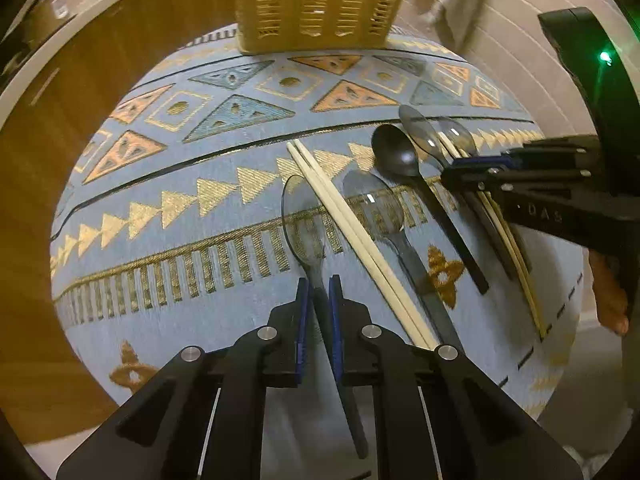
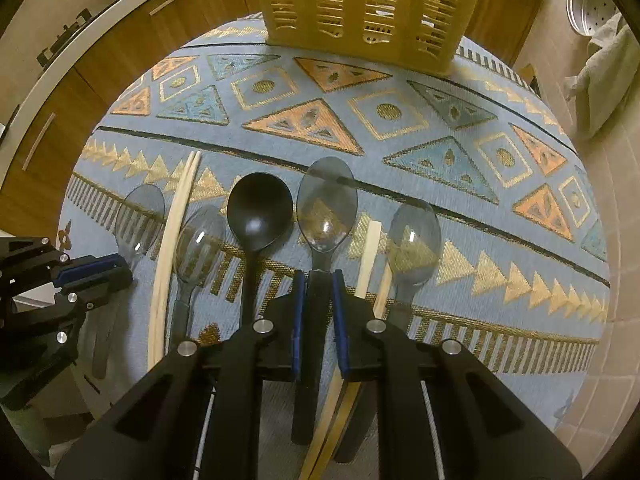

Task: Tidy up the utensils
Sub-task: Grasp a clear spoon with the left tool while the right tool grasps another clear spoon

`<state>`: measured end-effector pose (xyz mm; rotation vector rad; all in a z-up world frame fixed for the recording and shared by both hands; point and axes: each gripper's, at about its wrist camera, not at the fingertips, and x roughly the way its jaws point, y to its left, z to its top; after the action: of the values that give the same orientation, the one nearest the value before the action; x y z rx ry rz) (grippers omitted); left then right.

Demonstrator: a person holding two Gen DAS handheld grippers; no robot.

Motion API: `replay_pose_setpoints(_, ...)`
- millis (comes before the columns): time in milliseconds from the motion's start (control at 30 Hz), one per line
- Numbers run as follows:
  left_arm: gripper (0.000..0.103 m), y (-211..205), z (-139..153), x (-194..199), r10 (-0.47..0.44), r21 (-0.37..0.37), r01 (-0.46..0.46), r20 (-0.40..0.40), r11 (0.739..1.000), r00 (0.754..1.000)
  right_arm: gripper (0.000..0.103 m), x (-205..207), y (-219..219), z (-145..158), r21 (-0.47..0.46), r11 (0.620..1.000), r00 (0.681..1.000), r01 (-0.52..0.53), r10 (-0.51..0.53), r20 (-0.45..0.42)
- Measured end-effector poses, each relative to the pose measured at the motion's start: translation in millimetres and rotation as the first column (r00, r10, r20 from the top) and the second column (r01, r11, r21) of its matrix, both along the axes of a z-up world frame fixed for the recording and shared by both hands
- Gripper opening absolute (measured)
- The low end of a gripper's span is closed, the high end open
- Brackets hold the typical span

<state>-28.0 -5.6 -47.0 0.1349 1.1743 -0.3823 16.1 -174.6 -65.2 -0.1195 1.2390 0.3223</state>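
Left wrist view is showing the only readable writing, the pale letters "D A S" on the side of your right gripper (image 1: 464, 168); nothing else is carrying a legible label.

Your left gripper (image 1: 318, 292) is clenching the neck of a clear smoky spoon (image 1: 302, 220), its blue pads (image 1: 303, 320) pressing each side of the handle while the bowl is lying ahead of the fingertips on the patterned blue tablecloth (image 1: 180, 240); just right of it a pair of pale chopsticks (image 1: 352, 236) is running diagonally, then a second clear spoon (image 1: 374, 208), then a black spoon (image 1: 396, 154).

Your right gripper (image 2: 318, 280) is grasping the handle of another clear spoon (image 2: 326, 208), the bowl sitting directly in front of the fingertips; a black spoon (image 2: 259, 212) is lying just to its left, and a further chopstick pair (image 2: 370, 256) and a clear spoon (image 2: 414, 240) are lying just to its right.

The yellow slotted basket (image 2: 372, 8) is standing at the far edge of the cloth, well apart from all the utensils.
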Motion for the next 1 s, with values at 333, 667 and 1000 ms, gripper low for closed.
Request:
replay_pose_setpoints(333, 0.013, -13, -1, 16, -0.070, 0.075, 0.076, -0.075, 0.994, 0.995, 0.012, 22, 7, 1, -0.014, 1.000, 0.995, -0.018, 0.017, -0.099)
replay_pose_setpoints(667, 0.011, -35, -7, 34, -0.119, 0.141, 0.137, -0.135, 0.980, 0.984, 0.010, 45, 6, 1, -0.001, 1.000, 0.985, -0.028, 0.027, -0.173)
replay_pose_setpoints(1000, 0.001, -26, 3, 26, -0.069, 0.094, 0.067, 0.026, 0.993, 0.997, 0.010, 37, -9, 12, 0.105, 0.994, 0.998, -0.018, 0.025, -0.065)
